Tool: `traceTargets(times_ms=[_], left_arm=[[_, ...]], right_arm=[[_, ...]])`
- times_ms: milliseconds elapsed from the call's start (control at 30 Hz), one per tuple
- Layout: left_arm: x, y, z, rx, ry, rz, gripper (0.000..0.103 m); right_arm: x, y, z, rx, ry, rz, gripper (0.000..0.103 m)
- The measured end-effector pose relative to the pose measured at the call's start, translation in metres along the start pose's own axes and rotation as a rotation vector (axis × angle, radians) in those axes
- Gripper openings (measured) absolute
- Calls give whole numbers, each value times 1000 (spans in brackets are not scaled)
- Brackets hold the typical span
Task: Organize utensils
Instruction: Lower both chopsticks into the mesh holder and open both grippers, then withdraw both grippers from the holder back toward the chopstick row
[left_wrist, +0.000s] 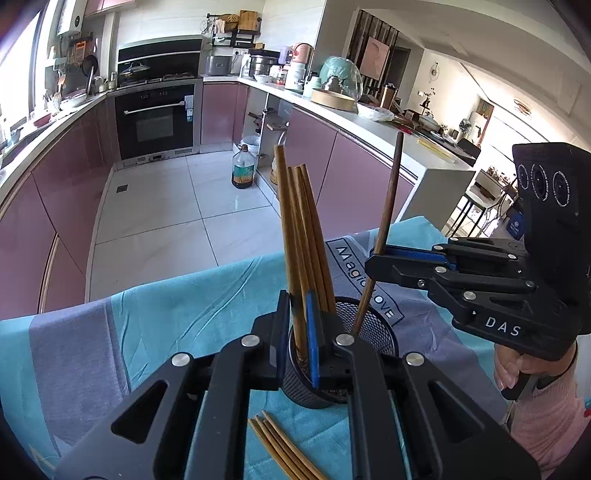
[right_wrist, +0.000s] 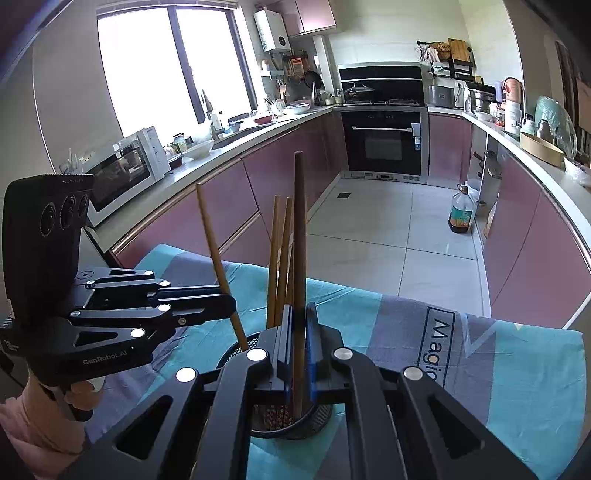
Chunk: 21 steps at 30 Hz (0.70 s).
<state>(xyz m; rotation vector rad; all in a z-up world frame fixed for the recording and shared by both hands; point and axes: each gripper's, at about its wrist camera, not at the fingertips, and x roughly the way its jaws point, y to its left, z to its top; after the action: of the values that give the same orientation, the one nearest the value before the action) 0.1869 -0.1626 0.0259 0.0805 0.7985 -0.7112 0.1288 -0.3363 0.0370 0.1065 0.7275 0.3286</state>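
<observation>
1. The left gripper (left_wrist: 298, 328) is pinching one light bamboo chopstick (left_wrist: 286, 221) between narrow jaws, its lower tip already dipping inside the black mesh utensil cup (left_wrist: 373, 332).
2. The right gripper (right_wrist: 298, 343) is clamping a darker wooden chopstick (right_wrist: 300, 229) the same way, nearly upright, with its tip going into the same cup.
3. Three more bamboo chopsticks (left_wrist: 314, 236) are leaning inside the cup, which is standing on the blue and grey cloth (left_wrist: 166, 314).
4. A loose bundle of chopsticks (left_wrist: 280, 446) is lying on the cloth just in front of the cup, waiting to be sorted.
5. The sticks are looking light, stiff and smooth, so they are likely pivoting or sliding under a loose pinch; gripping near the middle, square across the shaft, is seeming safest.
6. The light cup is probably tipping easily if nudged sideways.
</observation>
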Motion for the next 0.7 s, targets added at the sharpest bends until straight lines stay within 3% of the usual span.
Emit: traceTargets(times_ms=[233, 400, 500, 567, 700], left_arm=[[-3, 4, -3, -28, -27, 13, 10], [-27, 3, -18, -38, -107, 36, 27], [-47, 2, -31, -30, -168, 51, 33], [-61, 4, -42, -28, -202, 60, 43], [-76, 11, -65, -28, -212, 94, 50]], right_arm=[[-3, -2, 0, 13, -30, -26, 12], [-17, 3, -6, 11, -75, -14, 27], [-34, 14, -15, -9, -126, 18, 30], [-46, 25, -24, -33, -156, 42, 33], [-60, 50, -51, -99, -163, 109, 45]])
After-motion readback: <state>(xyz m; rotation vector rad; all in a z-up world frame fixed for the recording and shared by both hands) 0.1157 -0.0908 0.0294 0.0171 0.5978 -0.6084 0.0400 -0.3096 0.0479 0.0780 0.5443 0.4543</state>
